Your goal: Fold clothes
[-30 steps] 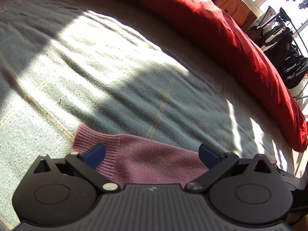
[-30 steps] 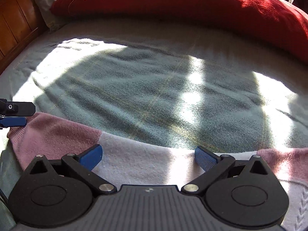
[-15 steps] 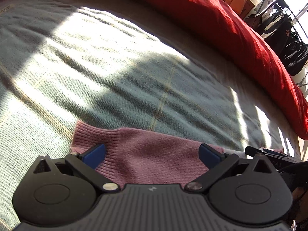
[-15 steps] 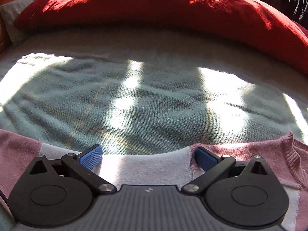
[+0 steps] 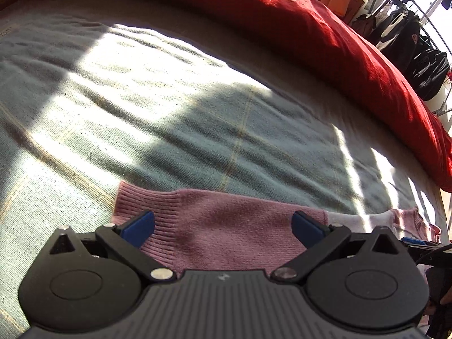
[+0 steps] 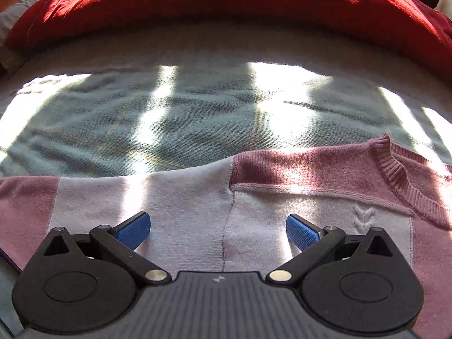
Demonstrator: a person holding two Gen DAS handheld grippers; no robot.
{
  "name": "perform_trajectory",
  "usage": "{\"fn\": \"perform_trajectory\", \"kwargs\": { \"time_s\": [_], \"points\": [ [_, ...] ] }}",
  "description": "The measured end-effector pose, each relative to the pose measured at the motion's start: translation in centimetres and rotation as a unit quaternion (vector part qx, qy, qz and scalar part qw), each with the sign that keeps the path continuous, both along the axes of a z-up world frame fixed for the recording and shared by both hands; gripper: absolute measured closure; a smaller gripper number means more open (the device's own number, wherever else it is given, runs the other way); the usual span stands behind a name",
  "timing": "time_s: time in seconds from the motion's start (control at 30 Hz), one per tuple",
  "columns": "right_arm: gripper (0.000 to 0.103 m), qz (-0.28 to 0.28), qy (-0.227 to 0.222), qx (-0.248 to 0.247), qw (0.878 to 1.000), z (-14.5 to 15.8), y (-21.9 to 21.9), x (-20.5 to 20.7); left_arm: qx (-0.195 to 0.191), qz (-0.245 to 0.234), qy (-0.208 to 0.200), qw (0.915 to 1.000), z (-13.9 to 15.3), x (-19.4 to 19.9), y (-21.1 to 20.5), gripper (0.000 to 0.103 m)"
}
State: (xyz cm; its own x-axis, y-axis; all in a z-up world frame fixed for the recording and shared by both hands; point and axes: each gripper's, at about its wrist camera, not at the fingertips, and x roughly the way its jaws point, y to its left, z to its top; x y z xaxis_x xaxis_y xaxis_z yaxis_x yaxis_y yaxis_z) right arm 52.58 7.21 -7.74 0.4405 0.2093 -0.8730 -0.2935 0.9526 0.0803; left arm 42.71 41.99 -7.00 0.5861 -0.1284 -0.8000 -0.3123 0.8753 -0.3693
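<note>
A pink and pale lilac knit sweater (image 6: 282,212) lies flat on the grey-green blanket (image 6: 197,118). Its pink sleeve (image 5: 220,231) with a ribbed cuff (image 5: 135,206) stretches left in the left wrist view. My left gripper (image 5: 223,227) hovers over that sleeve, open, blue pads (image 5: 138,227) wide apart with nothing held. My right gripper (image 6: 217,230) is open above the shoulder seam, where sleeve meets body. The ribbed neckline (image 6: 404,175) sits to its right.
A long red pillow (image 6: 226,2) runs across the far side of the bed. Dark clothes (image 5: 409,45) hang on a rack by a bright window at the right. Sun stripes cross the blanket (image 5: 197,113).
My right gripper has slid rightward along the sweater from the sleeve to the shoulder, bringing the neckline into view. My left gripper stays over the pink sleeve near the cuff. Both remain open.
</note>
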Motion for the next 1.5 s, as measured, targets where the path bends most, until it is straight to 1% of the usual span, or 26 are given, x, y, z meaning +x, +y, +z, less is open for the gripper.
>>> {"fn": "perform_trajectory", "kwargs": {
  "time_s": [0.07, 0.17, 0.2, 0.27, 0.3, 0.37, 0.43, 0.53, 0.63, 0.77, 0.83, 0.9, 0.97, 1.03, 1.13, 1.2, 1.3, 1.37, 1.4, 1.5],
  "points": [
    [0.000, 0.003, 0.000, 0.005, 1.000, 0.3, 0.3, -0.5, -0.050, -0.014, -0.006, 0.9986, -0.2, 0.4, 0.1, 0.001],
    [0.000, 0.004, 0.004, 0.014, 1.000, 0.7, 0.7, -0.9, -0.056, -0.029, 0.006, 0.9980, -1.0, 1.1, -0.4, 0.001],
    [0.000, 0.003, 0.003, 0.017, 1.000, 0.9, 0.7, -1.0, -0.037, -0.021, 0.015, 0.9990, -1.2, 1.1, -0.5, 0.001],
    [0.000, 0.002, 0.000, 0.021, 1.000, 1.4, 0.7, -1.3, -0.023, 0.000, 0.021, 0.9995, -0.9, 0.8, -0.2, 0.001],
    [0.000, 0.002, -0.001, 0.023, 1.000, 1.6, 0.6, -1.4, -0.031, 0.013, 0.017, 0.9993, -0.5, 0.5, 0.1, 0.001],
    [0.000, 0.003, -0.006, 0.020, 1.000, 2.1, 0.4, -1.6, -0.035, 0.021, 0.014, 0.9991, 0.1, 0.1, 0.2, 0.001],
    [0.000, -0.004, -0.016, 0.024, 1.000, 2.6, -0.2, -1.7, -0.029, 0.012, 0.016, 0.9994, 0.7, -0.2, -0.3, 0.001],
    [0.000, -0.017, -0.028, 0.036, 0.999, 3.3, -1.3, -2.0, 0.009, -0.020, 0.019, 0.9996, 1.8, -0.2, -2.3, 0.001],
    [0.000, -0.031, -0.035, 0.051, 0.998, 3.7, -2.6, -2.6, 0.046, -0.043, 0.015, 0.9979, 3.5, -0.1, -4.5, 0.001],
    [0.000, -0.042, -0.045, 0.078, 0.995, 4.2, -4.9, -3.8, 0.059, -0.069, 0.005, 0.9959, 5.9, -0.3, -7.8, 0.001],
    [0.000, -0.047, -0.046, 0.105, 0.992, 4.6, -6.8, -4.5, 0.064, -0.082, 0.005, 0.9946, 7.0, -0.3, -10.0, 0.001],
    [0.000, -0.052, -0.053, 0.118, 0.990, 5.2, -9.1, -5.2, 0.058, -0.091, 0.005, 0.9942, 7.5, -0.2, -11.9, 0.001],
    [0.000, -0.058, -0.065, 0.127, 0.988, 5.8, -11.9, -6.0, 0.054, -0.101, 0.007, 0.9934, 7.6, 0.0, -15.0, 0.001],
    [0.000, -0.070, -0.075, 0.121, 0.987, 6.1, -15.4, -6.8, 0.056, -0.112, 0.009, 0.9920, 7.5, 0.2, -18.6, 0.001],
    [0.000, -0.092, -0.076, 0.108, 0.987, 6.0, -21.6, -7.8, 0.036, -0.139, 0.003, 0.9896, 7.1, 0.5, -23.9, 0.001],
    [0.000, -0.112, -0.074, 0.090, 0.987, 5.9, -26.0, -8.4, 0.026, -0.167, 0.002, 0.9856, 6.7, 0.9, -28.7, 0.001],
    [0.000, -0.141, -0.076, 0.065, 0.985, 5.7, -32.3, -9.1, 0.017, -0.208, 0.001, 0.9780, 6.2, 1.7, -34.7, 0.001],
    [0.000, -0.155, -0.073, 0.052, 0.984, 5.2, -35.8, -9.3, 0.016, -0.229, 0.006, 0.9733, 5.6, 2.2, -38.0, 0.001],
    [0.000, -0.163, -0.073, 0.047, 0.983, 4.8, -37.7, -9.4, 0.015, -0.240, 0.009, 0.9707, 5.4, 2.4, -39.7, 0.001],
    [0.000, -0.180, -0.071, 0.054, 0.980, 3.3, -41.9, -9.3, 0.017, -0.272, 0.020, 0.9620, 4.5, 3.1, -44.8, 0.001]
  ]
}}
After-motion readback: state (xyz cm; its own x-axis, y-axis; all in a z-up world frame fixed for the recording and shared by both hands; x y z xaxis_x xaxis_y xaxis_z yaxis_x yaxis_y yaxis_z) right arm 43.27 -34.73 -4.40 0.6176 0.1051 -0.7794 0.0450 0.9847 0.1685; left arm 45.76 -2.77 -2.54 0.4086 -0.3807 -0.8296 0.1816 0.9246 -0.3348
